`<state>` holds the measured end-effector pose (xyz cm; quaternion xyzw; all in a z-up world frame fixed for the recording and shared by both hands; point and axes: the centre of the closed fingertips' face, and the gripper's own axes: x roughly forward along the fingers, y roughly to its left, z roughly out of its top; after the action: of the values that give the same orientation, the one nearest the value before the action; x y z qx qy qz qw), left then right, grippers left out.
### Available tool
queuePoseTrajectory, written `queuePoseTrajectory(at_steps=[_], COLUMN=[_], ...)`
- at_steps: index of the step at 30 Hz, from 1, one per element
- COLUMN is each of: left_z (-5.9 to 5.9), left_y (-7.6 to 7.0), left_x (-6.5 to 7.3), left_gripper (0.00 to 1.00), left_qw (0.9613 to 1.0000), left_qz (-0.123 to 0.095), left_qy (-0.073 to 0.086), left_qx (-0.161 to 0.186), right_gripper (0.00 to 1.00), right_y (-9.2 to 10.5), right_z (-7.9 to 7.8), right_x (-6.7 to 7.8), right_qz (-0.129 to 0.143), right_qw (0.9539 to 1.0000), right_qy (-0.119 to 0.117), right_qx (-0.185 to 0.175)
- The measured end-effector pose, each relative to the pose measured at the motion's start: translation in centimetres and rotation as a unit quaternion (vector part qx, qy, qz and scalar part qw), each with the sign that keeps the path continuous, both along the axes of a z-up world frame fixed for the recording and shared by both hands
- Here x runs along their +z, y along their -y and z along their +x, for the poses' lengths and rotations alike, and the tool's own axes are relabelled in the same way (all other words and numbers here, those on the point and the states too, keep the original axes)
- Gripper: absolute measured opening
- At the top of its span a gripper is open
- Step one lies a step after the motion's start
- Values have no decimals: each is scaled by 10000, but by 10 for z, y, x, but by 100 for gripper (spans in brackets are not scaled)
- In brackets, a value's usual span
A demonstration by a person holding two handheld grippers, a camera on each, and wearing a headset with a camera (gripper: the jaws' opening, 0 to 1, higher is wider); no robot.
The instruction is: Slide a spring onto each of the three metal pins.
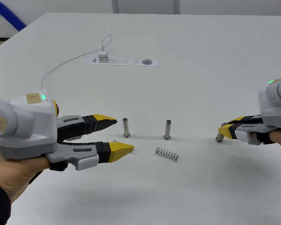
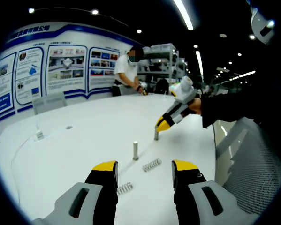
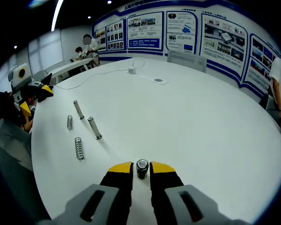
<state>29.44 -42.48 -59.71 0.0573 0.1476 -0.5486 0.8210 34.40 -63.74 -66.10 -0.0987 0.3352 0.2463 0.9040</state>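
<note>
Two bare metal pins (image 1: pixel 125 127) (image 1: pixel 167 130) stand upright on the white table (image 1: pixel 201 70). A third pin (image 1: pixel 220 136), farther right, has a spring on it. My right gripper (image 1: pixel 224 131) is shut on that spring (image 3: pixel 141 168), its yellow jaws close on both sides of the pin. A loose spring (image 1: pixel 167 153) lies in front of the middle pin. Another spring (image 2: pixel 125 188) lies by my left gripper's lower jaw. My left gripper (image 1: pixel 123 136) is open and holds nothing, just left of the nearest bare pin.
A flat white socket strip (image 1: pixel 126 62) with a small plug (image 1: pixel 103 57) and a thin cable lies at the back of the table. In the left gripper view a person (image 2: pixel 127 70) stands beyond the far edge of the table.
</note>
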Motion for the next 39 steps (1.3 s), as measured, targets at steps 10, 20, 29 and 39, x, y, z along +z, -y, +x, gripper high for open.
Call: queuePoseTrajectory(at_steps=[10,20,29,39], left_z=[0,-1,-1,-2], left_y=[0,0,-1,1], left_x=[1,2,0,0], left_gripper=[48,48,48,48], left_qw=[10000,10000,10000,10000], left_qz=[-17,-10,23,44], left_qy=[18,41,34,36], left_qx=[-5,-4,-6,-38], right_gripper=[20,20,18,17], right_y=[-6,-39,-80,-115], right_z=[1,2,-13,-24], right_x=[28,54,37,18], right_qz=[-207,-265,-438,-558], right_qw=[9991,9962,9900,9806], right_qy=[356,560,216,-96], right_qx=[128,615,1323,1875])
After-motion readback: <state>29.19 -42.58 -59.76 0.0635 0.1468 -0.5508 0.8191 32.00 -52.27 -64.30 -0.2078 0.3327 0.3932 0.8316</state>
